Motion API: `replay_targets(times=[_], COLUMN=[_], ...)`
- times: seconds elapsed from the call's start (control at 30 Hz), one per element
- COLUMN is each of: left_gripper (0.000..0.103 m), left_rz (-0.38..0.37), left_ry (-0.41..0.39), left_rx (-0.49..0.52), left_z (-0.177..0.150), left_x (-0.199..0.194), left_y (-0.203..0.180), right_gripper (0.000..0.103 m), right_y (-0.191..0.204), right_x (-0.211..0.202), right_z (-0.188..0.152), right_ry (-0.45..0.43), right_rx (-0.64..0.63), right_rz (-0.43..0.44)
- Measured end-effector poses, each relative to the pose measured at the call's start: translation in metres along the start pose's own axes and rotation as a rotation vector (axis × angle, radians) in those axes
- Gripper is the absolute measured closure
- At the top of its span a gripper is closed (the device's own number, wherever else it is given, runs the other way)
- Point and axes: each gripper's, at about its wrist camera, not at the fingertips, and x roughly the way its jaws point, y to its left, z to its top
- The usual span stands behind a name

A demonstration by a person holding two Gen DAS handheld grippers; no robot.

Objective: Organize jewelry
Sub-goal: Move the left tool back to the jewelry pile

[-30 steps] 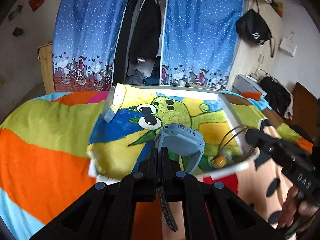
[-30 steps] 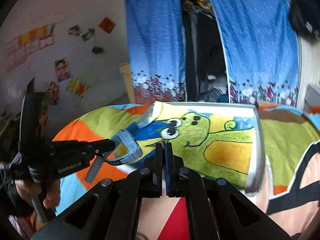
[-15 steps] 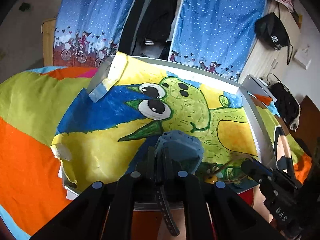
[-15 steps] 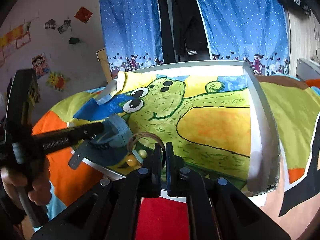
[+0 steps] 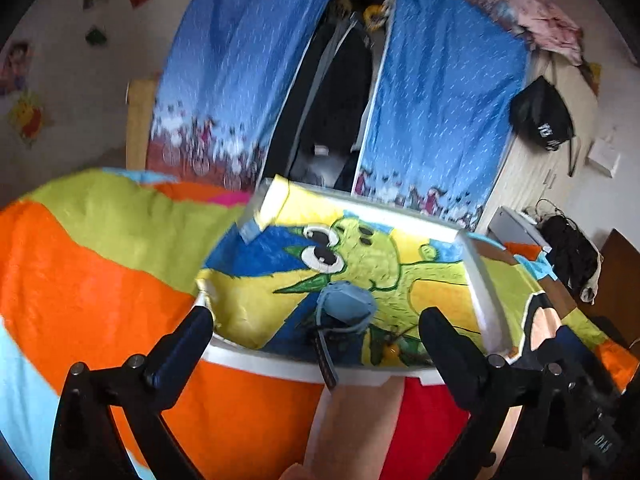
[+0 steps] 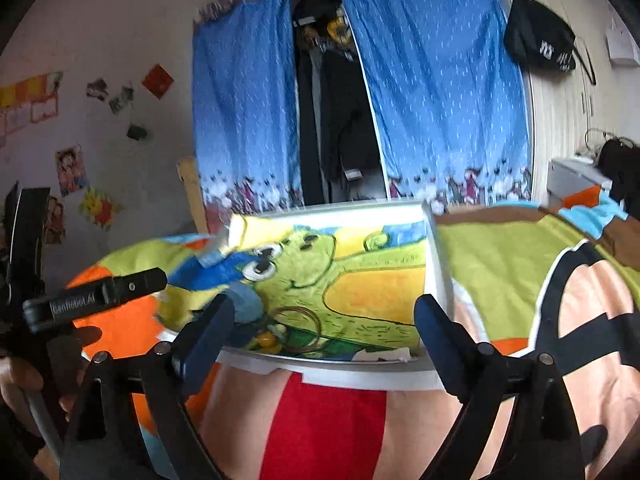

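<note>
Jewelry lay in the white tray (image 5: 486, 300): blue watch (image 5: 346, 304) mid-frame between the left gripper's (image 5: 316, 330) opening jaws (untouched), wire bracelet (image 6: 298, 330) lower centre between the right gripper's (image 6: 324, 320) opening jaws.

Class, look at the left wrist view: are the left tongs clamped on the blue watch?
No. The left tongs are opening, their fingers spread wide on either side, while the blue watch lies free in the tray.

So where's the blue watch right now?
The blue watch lies in the tray at its near edge, on the frog drawing, just left of the bracelet.
</note>
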Motion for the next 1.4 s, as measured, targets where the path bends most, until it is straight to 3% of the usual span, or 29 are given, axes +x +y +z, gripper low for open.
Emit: replay_targets(times=[0.13,0.33,0.6,0.83,0.93,1.1,1.3,1.4], left_gripper=[0.0,0.0,0.0,0.0,0.0,0.0,0.0,0.0], left_rz=[0.007,0.034,0.097,0.129,0.121,0.116,0.074,0.051], left_ry=[-0.09,-0.169,-0.187,-0.119,-0.054,0.088,0.247,0.28], left_rx=[0.057,0.067,0.133,0.179,0.206,0.26,0.249,0.255], left_z=[-0.01,-0.037,-0.093,-0.142,-0.162,-0.198,-0.228,-0.232], left_x=[-0.049,-0.106,-0.161,-0.183,-0.183,-0.169,-0.136,-0.121], left_y=[-0.009,-0.005,0.001,0.009,0.015,0.03,0.046,0.047], right_gripper=[0.001,0.001,0.001,0.001,0.001,0.001,0.001,0.001], right_y=[0.008,0.022,0.018,0.023,0.023,0.016,0.008,0.001], right_x=[-0.039,-0.097,-0.155,-0.182,-0.19,-0.188,-0.168,-0.153], right_z=[-0.002,-0.021,-0.064,-0.113,-0.13,-0.16,-0.189,-0.199], right_ry=[-0.052,-0.119,-0.116,-0.066,-0.047,0.043,0.178,0.24], right_rx=[-0.031,-0.075,-0.035,-0.067,-0.081,-0.066,-0.078,-0.1], right_rz=[0.005,-0.018,0.023,0.005,0.031,0.049,0.092,0.135])
